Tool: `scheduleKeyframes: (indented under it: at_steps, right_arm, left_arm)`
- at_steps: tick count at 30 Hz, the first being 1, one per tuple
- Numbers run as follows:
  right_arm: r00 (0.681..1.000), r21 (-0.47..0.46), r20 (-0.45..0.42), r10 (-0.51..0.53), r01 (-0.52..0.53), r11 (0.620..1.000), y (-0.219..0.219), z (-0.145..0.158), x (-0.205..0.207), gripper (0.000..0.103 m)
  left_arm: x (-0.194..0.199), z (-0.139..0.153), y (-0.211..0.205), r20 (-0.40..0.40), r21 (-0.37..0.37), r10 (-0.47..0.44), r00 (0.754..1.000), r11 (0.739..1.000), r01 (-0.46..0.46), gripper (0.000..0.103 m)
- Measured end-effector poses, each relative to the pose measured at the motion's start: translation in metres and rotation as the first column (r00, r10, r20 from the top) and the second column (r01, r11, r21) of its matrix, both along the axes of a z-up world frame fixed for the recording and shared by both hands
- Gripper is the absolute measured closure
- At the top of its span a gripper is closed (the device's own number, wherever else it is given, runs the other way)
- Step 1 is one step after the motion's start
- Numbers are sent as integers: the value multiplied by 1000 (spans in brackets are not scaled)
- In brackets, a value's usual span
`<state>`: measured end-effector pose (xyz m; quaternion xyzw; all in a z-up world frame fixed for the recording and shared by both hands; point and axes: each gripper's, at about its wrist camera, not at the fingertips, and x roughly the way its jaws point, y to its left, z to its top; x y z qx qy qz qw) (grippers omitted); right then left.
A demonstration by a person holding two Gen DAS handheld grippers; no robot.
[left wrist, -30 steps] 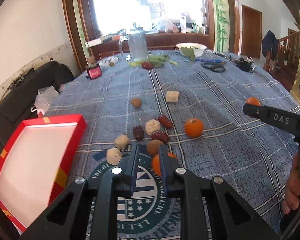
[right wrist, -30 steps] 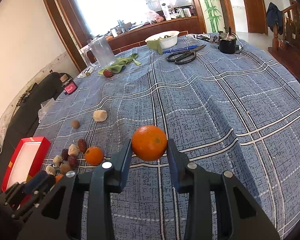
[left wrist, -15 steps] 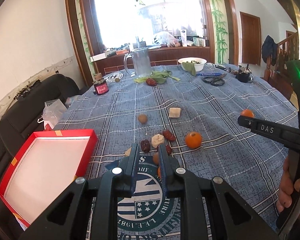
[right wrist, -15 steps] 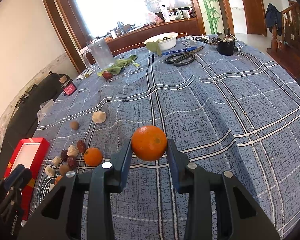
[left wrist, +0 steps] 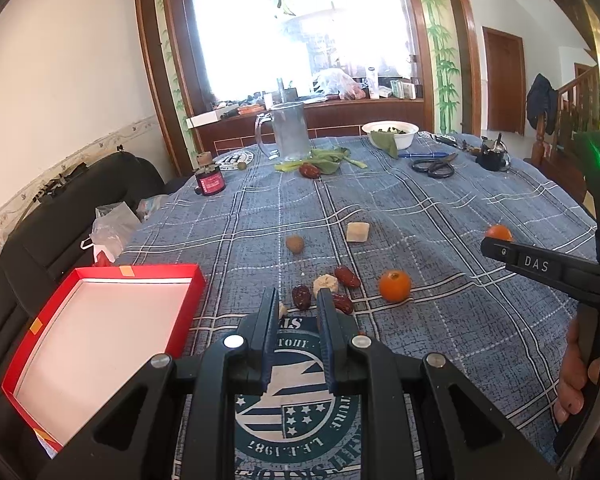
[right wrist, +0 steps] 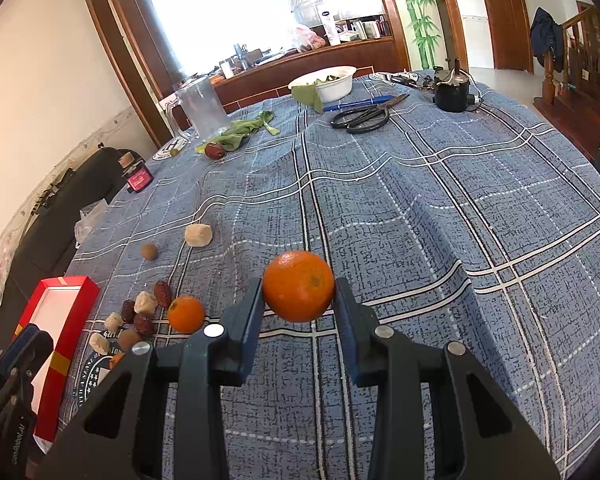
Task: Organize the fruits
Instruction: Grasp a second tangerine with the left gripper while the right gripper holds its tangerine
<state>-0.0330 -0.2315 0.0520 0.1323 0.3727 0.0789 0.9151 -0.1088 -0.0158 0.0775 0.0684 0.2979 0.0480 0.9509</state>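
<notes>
Right gripper [right wrist: 299,300]: clamped on held orange [right wrist: 299,286], fruit pinched at fingertips, lifted clear of blue plaid cloth [right wrist: 420,220].
Left gripper [left wrist: 298,312]: jaws drawn to narrowest, nothing between.
Loose orange [left wrist: 395,286]: on cloth, ahead and right of left jaws.
Red dates [left wrist: 301,297]: just beyond left fingertips, among pale chunks [left wrist: 326,282].
Red box [left wrist: 96,344]: open, left of left jaws.
</notes>
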Motion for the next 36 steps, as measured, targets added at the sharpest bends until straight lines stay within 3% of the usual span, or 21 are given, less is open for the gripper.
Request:
scheduleKeyframes:
  at_steps: [8, 14, 16, 17, 18, 19, 26, 29, 33, 36]
  right_arm:
    - [1000, -11, 20, -1, 2, 1000, 1, 1, -1, 66]
    - [1000, -32, 15, -8, 8, 999, 2, -1, -1, 66]
    - [1000, -36, 15, -12, 13, 999, 2, -1, 0, 66]
    - [1000, -36, 13, -13, 14, 999, 2, -2, 1, 66]
    - [1000, -34, 11, -14, 15, 999, 1, -2, 1, 66]
    - [1000, -32, 10, -16, 16, 999, 1, -3, 1, 66]
    - [1000, -25, 4, -13, 13, 1000, 0, -3, 3, 66]
    - [1000, -20, 8, -14, 14, 1000, -1, -2, 2, 66]
    - [1000, -16, 2, -14, 14, 1000, -2, -3, 4, 66]
    - [1000, -15, 0, -12, 12, 1000, -1, -3, 4, 66]
  left_arm:
    - [-6, -1, 21, 0, -24, 19, 1000, 1000, -19, 85]
    - [7, -20, 17, -107, -37, -18, 994, 999, 14, 83]
    - [16, -30, 9, -172, -49, -39, 984, 998, 31, 66]
    - [21, -35, 6, -203, -70, -46, 978, 997, 32, 47]
    - [22, -37, 4, -208, -84, -51, 977, 996, 34, 36]
    - [23, -38, 2, -206, -86, -49, 977, 996, 31, 36]
    - [42, -46, -6, -216, -52, -20, 976, 999, 9, 36]
    - [50, -58, -10, -264, -42, -27, 964, 999, 16, 37]
    - [56, -61, -7, -298, -82, -47, 953, 996, 23, 48]
    - [62, -65, -6, -326, -124, -84, 942, 991, 45, 63]
